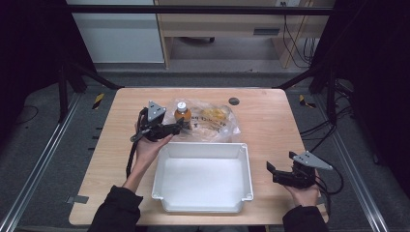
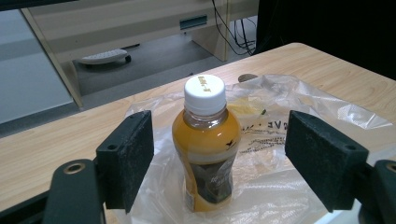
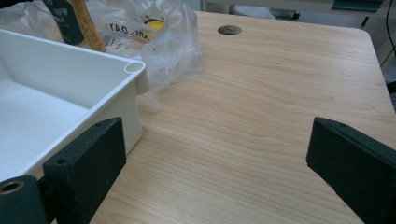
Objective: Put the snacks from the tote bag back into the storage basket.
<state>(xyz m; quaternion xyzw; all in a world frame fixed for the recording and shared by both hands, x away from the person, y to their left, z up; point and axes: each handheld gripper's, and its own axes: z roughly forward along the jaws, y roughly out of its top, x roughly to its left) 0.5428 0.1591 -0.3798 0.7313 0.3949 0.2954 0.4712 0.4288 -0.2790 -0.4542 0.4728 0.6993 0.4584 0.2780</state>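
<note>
The bottle [image 2: 206, 144] is framed untouched between the released left tool [image 2: 218, 158]; the right tool [image 3: 219, 172], at four o'clock, is released too.

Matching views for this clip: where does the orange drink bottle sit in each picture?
High view: orange drink bottle upright at the table's far middle, on the plastic bag, beyond the white tray.
Left gripper view: bottle at centre, between the open left tongs, untouched.
Right gripper view: its lower part at the top left, behind the tray.
Shared landmark: the plastic bag.
</note>
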